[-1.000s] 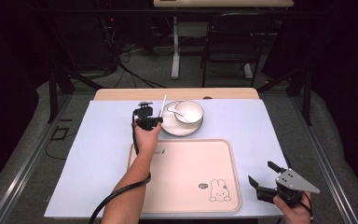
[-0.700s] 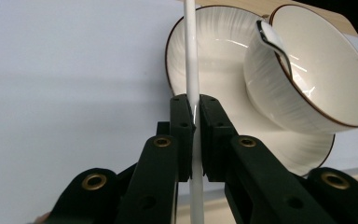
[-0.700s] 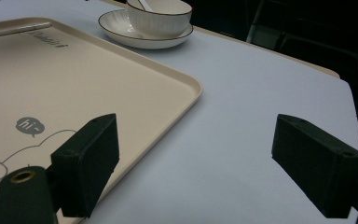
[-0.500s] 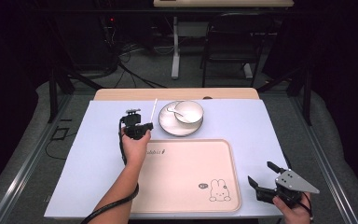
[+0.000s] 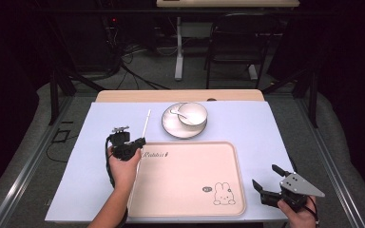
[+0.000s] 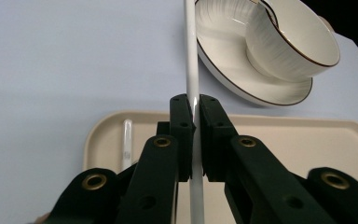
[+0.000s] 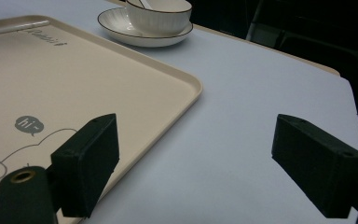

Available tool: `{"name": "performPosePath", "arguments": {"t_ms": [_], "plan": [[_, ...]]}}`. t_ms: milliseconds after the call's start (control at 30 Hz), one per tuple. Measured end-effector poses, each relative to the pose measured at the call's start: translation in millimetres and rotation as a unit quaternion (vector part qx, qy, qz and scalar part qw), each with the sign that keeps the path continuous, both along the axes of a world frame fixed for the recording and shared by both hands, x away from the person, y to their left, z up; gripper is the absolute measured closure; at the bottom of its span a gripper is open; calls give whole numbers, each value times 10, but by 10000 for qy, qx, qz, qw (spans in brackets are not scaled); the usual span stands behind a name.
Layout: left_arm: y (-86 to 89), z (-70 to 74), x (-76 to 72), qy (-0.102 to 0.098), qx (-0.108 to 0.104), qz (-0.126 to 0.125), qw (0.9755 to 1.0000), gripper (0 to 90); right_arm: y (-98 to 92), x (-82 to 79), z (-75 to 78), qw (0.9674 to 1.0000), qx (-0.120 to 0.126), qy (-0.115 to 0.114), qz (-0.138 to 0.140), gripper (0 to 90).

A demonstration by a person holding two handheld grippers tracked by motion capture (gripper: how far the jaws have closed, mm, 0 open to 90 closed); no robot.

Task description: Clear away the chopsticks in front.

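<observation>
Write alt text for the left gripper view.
The left gripper is shut on a thin white stick that runs straight up between its black jaws. Beyond lie a beige tray and, upper right, a white bowl on a plate.

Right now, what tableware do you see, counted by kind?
chopsticks: 2
tray: 1
plate: 1
bowl: 1
spoon: 1
Total: 6

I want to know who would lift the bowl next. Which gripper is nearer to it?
Left. The left gripper, shut on a white chopstick, is just beside the bowl. The right gripper waits open at the table's near corner, beyond the tray.
</observation>
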State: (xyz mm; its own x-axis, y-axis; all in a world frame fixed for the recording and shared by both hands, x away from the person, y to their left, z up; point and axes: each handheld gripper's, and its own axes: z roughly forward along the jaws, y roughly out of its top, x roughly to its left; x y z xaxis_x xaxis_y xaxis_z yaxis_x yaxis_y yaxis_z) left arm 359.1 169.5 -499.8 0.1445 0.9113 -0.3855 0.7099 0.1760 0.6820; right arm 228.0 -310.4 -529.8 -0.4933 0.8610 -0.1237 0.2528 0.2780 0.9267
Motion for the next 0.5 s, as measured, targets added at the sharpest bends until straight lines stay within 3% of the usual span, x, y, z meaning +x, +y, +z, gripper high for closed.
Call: {"name": "performPosePath", "arguments": {"t_ms": [500], "plan": [[139, -177, -494, 127, 182, 169, 9996, 851, 9, -6, -3, 10000, 1, 21, -22, 144]]}}
